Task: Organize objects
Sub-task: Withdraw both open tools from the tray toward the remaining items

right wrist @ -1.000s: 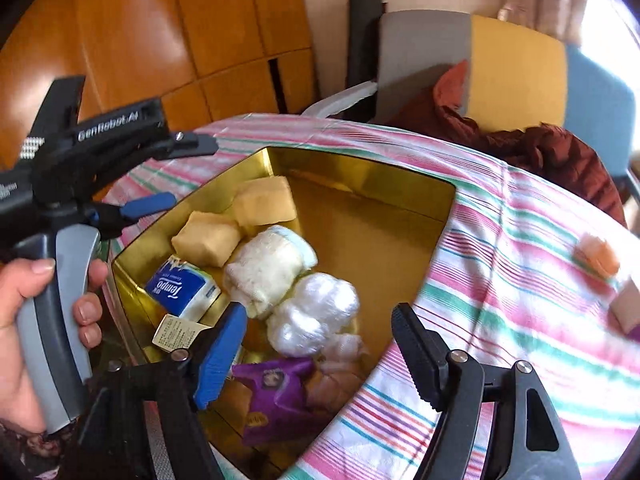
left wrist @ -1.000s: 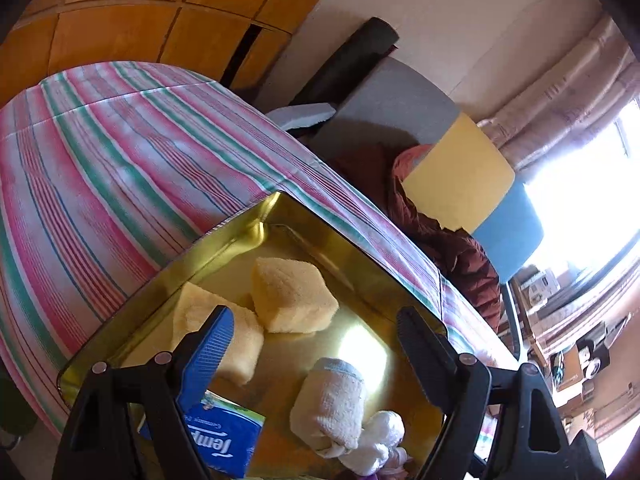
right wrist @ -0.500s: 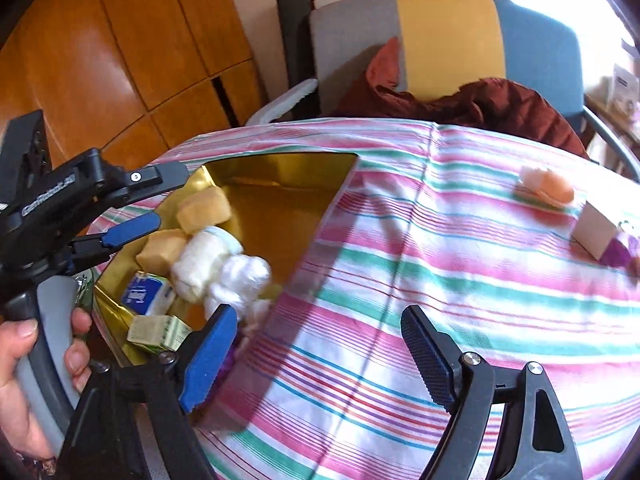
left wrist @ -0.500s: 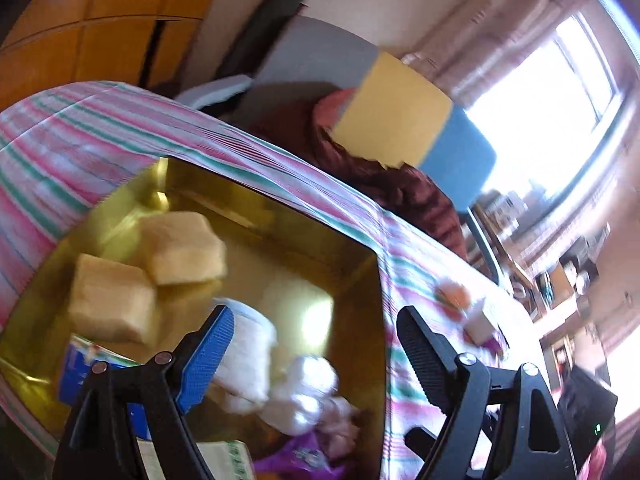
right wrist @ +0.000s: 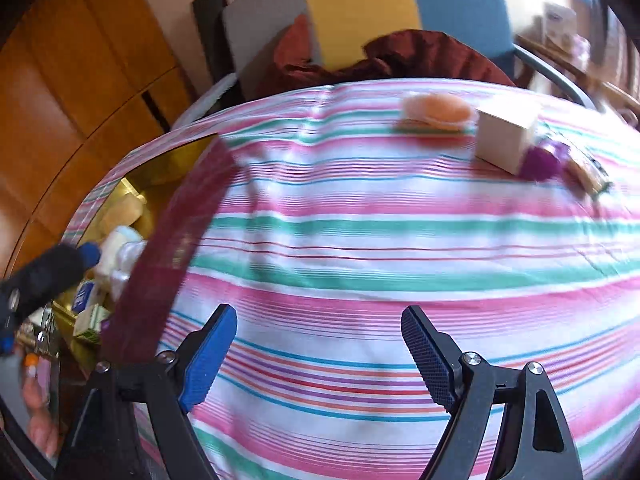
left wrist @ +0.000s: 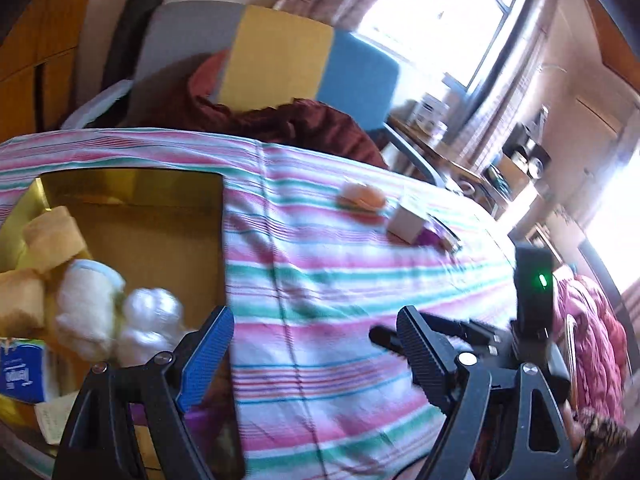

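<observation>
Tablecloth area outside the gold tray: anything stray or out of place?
Yes. A toy burger, a small white box and a purple item sit loose at the far end of the striped tablecloth, while the other items are gathered in the gold tray. Nothing looks spilled or damaged.

A lived-in home, a bedroom or sitting room. A striped cloth (left wrist: 340, 288) covers the table; behind its far edge stands a grey, yellow and blue chair (left wrist: 280, 56) draped with a maroon garment (left wrist: 304, 128). Curtained windows (left wrist: 440, 12), wooden cupboard doors (right wrist: 80, 92), cluttered shelves (left wrist: 516, 160) and a pink quilt (left wrist: 596, 344) surround it.
</observation>
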A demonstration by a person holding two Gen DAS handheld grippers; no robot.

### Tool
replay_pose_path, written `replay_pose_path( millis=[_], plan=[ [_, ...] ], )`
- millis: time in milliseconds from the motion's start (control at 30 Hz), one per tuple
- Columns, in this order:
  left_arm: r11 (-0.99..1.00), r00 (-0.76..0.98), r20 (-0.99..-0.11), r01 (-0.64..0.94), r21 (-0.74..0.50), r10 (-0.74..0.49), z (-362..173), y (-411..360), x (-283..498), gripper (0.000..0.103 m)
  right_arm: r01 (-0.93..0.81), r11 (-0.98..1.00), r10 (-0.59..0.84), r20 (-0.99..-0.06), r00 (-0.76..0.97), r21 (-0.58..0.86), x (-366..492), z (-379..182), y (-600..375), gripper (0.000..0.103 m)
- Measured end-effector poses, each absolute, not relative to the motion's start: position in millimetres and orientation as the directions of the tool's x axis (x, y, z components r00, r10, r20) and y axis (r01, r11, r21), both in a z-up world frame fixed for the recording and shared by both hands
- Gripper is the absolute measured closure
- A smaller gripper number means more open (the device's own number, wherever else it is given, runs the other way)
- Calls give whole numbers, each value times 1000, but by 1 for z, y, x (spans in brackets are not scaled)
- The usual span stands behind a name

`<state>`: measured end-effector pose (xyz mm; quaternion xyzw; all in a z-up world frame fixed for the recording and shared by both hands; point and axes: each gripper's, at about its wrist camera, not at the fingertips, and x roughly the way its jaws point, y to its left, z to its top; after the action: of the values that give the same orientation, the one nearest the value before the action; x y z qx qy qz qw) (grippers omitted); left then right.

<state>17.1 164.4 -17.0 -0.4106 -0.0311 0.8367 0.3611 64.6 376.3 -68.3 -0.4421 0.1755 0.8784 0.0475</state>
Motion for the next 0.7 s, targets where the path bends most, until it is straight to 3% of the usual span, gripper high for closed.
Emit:
replay_pose_path(
  millis=[233,367,467,700],
  plan=[
    [-674,-321,-684,-656,-338,655,-26,196,47,18,-386,-892,43,-808,-588,234,71,-62,459,18],
    [-663,-303,-694,-671,-332,653,-29,205,54,18,-456,-874,154,-796,-586,167,56,-44,509,27],
    [-662,-292,-706,-674,-327,645,-32,210,56,18,-512,-848,221,-789,-573,134,37,-33,543,41],
    [-676,-291,-733,-674,-299,615,-37,215,61,18,-595,-796,269,-815,-514,113,-8,-38,593,49]
  ],
)
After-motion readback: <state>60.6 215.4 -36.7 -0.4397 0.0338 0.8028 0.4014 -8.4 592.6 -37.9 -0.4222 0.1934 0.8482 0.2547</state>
